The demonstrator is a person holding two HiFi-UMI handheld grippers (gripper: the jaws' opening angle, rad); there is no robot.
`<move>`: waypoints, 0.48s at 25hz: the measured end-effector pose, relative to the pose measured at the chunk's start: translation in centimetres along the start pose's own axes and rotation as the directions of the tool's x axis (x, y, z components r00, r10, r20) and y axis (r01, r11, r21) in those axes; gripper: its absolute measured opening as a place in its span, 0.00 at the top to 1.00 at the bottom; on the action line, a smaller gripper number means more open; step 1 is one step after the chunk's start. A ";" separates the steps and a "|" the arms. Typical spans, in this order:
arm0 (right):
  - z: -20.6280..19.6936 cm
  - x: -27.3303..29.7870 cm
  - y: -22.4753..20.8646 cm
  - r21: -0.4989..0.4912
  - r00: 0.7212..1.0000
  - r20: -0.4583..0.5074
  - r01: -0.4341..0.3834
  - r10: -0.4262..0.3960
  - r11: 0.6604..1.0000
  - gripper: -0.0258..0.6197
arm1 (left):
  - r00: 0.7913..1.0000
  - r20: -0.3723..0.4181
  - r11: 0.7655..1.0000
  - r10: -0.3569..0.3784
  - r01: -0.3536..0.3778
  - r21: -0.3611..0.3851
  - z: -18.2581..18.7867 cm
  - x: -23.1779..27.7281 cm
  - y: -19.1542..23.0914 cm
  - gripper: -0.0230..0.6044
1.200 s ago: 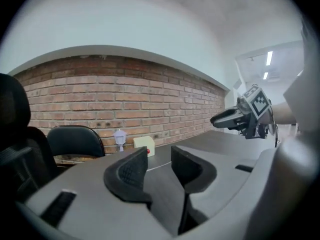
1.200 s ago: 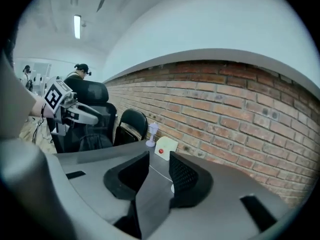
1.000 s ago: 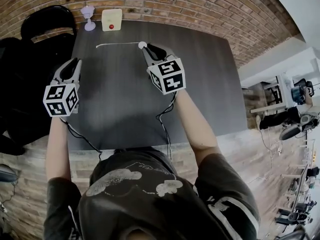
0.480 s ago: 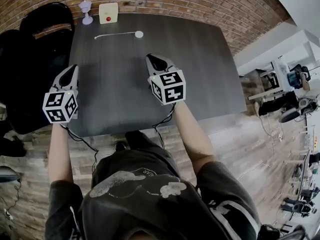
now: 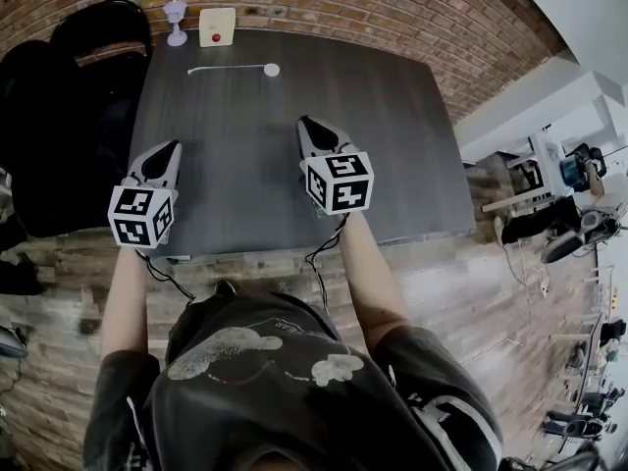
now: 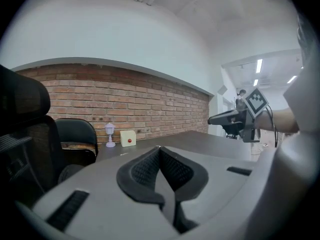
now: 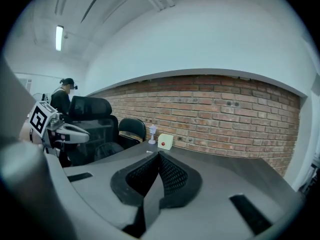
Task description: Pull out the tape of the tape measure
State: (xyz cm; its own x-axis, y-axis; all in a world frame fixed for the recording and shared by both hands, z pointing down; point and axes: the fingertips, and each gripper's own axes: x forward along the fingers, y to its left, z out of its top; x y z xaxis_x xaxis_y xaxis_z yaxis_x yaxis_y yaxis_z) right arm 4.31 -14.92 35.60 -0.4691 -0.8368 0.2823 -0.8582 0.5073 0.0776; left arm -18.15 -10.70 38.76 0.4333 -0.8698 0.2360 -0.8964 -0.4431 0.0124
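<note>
The tape measure's round white case (image 5: 272, 69) lies at the far side of the dark table (image 5: 392, 145). Its thin white tape (image 5: 221, 70) stretches out to the left along the table top. Both grippers hover over the near half of the table, well short of the case. My left gripper (image 5: 173, 148) is shut with nothing in it, and its pads meet in the left gripper view (image 6: 160, 149). My right gripper (image 5: 305, 123) is likewise shut and empty (image 7: 159, 154). Each gripper shows in the other's view: the right gripper (image 6: 235, 119) and the left gripper (image 7: 67, 130).
A cream box with a red button (image 5: 217, 26) and a small lavender lamp (image 5: 176, 18) stand at the table's far edge by the brick wall. Black chairs (image 5: 69, 86) crowd the table's left side. A person (image 7: 63, 97) stands far off behind the chairs.
Both grippers have drawn back from the far side towards the near edge of the table. The right gripper has left the tape case, which stays lying with its tape out.
</note>
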 end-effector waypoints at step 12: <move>-2.7 -7.1 -0.8 -0.011 0.997 0.015 -0.076 0.076 0.997 0.91 | 0.998 -0.030 0.998 0.050 -0.051 -0.037 -1.0 -2.3 -6.8 0.95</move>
State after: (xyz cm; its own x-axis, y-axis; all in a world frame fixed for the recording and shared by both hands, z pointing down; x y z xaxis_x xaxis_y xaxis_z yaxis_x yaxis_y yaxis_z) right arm 8.85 -8.82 36.09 -0.5359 -0.7990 0.2728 -0.8179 0.5714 0.0667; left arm -13.15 -5.49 39.13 0.3851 -0.8840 0.2650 -0.9201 -0.3901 0.0358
